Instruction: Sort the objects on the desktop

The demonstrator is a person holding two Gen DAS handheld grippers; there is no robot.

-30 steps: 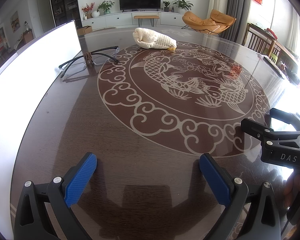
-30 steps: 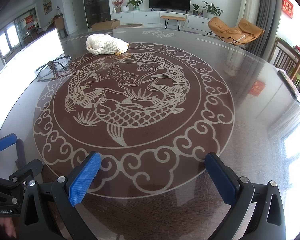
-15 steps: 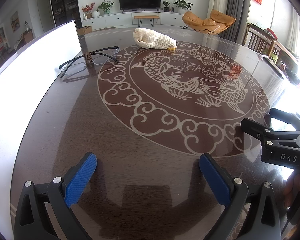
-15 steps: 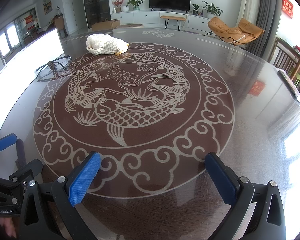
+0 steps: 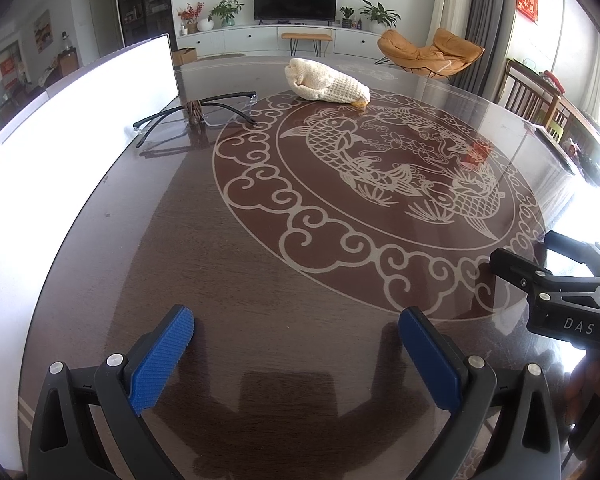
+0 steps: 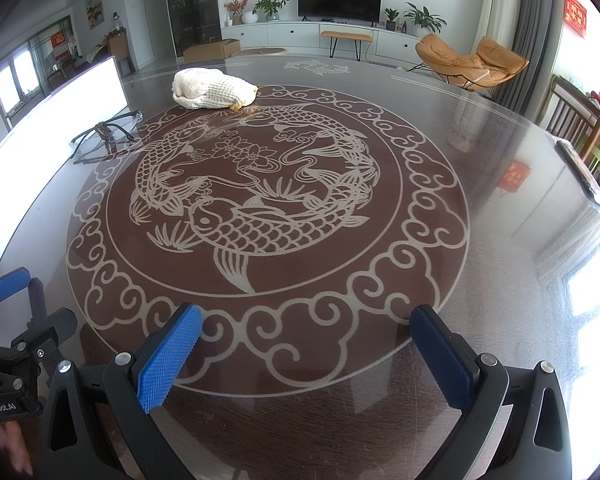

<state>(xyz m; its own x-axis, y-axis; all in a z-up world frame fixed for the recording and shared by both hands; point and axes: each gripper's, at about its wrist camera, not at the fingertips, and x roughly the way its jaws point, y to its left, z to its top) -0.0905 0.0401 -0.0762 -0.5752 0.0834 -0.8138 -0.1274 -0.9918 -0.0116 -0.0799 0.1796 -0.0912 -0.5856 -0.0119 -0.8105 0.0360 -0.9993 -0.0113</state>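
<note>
right gripper (image 6: 306, 354) spread wide over patterned table (image 6: 500, 208); cloth (image 6: 212, 90) and glasses (image 6: 108, 136) lie far left; left gripper (image 6: 16, 320) at left edge.

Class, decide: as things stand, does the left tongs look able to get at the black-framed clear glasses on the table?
Probably yes: the left tongs stand open, and only bare dark glass tabletop lies between them and the black-framed clear glasses, far ahead to the left.
</note>
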